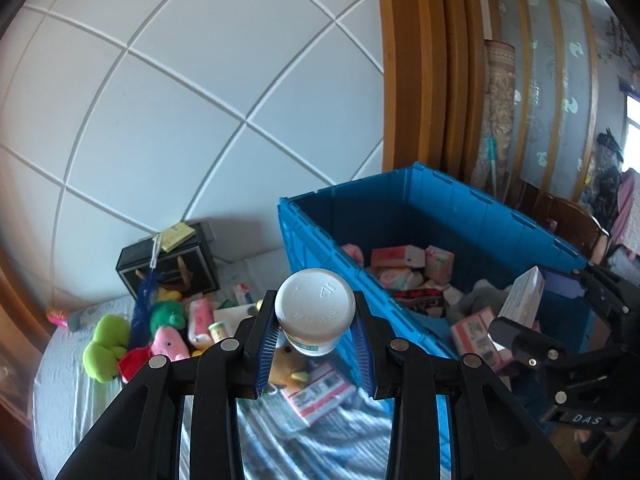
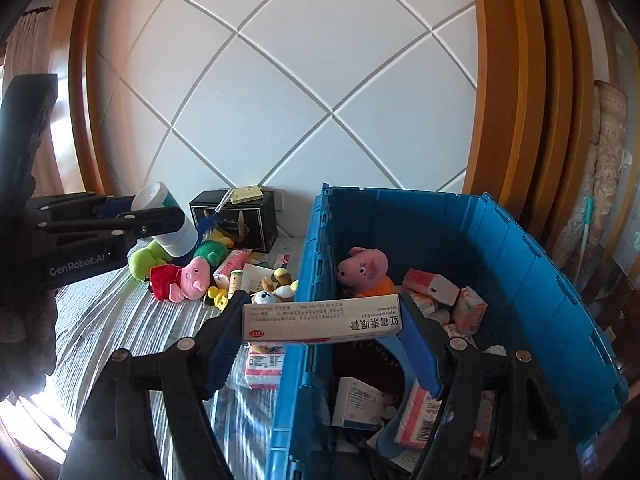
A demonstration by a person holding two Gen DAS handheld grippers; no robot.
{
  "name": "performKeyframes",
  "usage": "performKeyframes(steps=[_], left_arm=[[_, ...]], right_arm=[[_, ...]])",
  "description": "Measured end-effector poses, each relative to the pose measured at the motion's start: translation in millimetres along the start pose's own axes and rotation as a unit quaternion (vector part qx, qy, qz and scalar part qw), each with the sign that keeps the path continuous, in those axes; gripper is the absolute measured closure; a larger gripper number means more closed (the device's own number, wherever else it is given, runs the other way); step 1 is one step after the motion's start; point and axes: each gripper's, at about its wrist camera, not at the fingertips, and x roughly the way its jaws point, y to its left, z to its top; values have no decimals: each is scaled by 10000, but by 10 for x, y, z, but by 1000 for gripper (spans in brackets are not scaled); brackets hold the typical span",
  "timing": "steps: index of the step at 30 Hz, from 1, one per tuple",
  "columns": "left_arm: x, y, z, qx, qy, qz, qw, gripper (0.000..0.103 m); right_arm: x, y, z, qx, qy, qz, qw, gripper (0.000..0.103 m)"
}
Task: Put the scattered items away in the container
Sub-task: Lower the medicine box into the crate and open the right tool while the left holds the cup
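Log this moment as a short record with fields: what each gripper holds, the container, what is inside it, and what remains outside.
left gripper: shut on white bottle, cap toward camera
right gripper: shut on long medicine box, held crosswise
container: blue crate, open, on the striped bedcover
inside crate: pink pig plush, several small boxes
still outside: green plush, pig plush in red, black gift box, small toys and packets
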Motion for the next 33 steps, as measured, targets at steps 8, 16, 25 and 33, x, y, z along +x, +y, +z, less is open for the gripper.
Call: performKeyframes(steps=[8,16,25,33], left_arm=[[348,-727,289,450,142,-486,9977,69],[595,-1186,463,608,191,-775,9949,69],[838,-1532,643,751,214,-1043,9915,69],[1025,-1522,791,660,242,-1447,9870,1]], right_arm=[[-115,-659,-174,506,79,-462,9976,31],[-159,-1132,-367,812,209,-772,9935,31],[-177,-1383,-353,932,168,-1036,9901,31],[-31,-1412,-236,770,127,-1097,9909,20]])
